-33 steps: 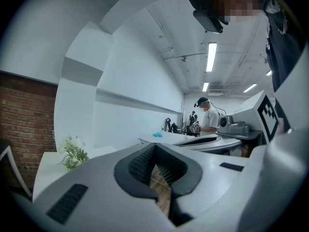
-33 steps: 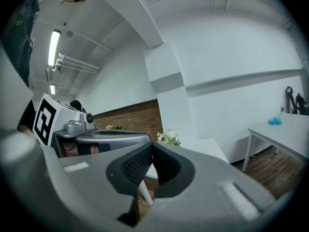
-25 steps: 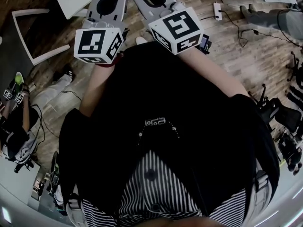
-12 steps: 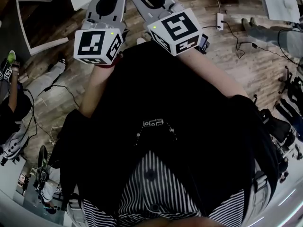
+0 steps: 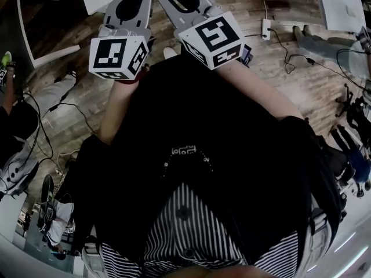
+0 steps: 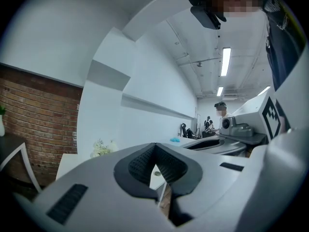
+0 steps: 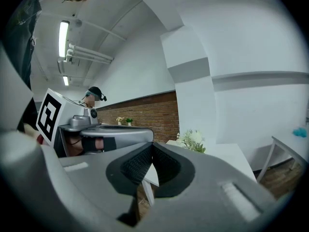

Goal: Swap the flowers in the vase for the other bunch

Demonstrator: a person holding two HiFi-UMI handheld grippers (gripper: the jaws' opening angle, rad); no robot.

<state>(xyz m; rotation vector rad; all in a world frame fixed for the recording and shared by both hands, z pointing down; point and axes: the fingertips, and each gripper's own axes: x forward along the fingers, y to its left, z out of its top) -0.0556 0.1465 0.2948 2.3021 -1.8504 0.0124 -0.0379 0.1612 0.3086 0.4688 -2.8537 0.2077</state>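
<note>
Closest in, from the head view, is the person's own front: a black top [image 5: 232,155] open over a striped shirt [image 5: 185,236], with both forearms stretched forward over the wooden floor [image 5: 290,62]. Each hand carries a gripper, held side by side and angled toward each other, so that the left marker cube [image 5: 119,57] and the right marker cube [image 5: 215,39] sit just apart.

The left gripper [image 6: 155,151] has its jaws together at the tips. Only the teardrop gap behind the ribbed pads is open, and nothing is between them. The right gripper [image 7: 151,151] is the same: jaws closed tip to tip and empty (each gripper also shows in the other's view, close alongside).

Past the jaw tips stands a white worktop [image 7: 227,154]. On it is a bunch of white flowers [image 7: 192,140] with green leaves, well apart from both grippers. What the bunch stands in cannot be made out.

To the left of the worktop is a dark-topped table [image 5: 35,33] with a white frame. Behind it runs a brick wall [image 6: 38,120], and white walls rise behind the worktop. Farther off, a power strip [image 5: 266,13] and cables lie on the floor, and strip lights [image 6: 225,62] run along the ceiling over other people at the room's far end.
</note>
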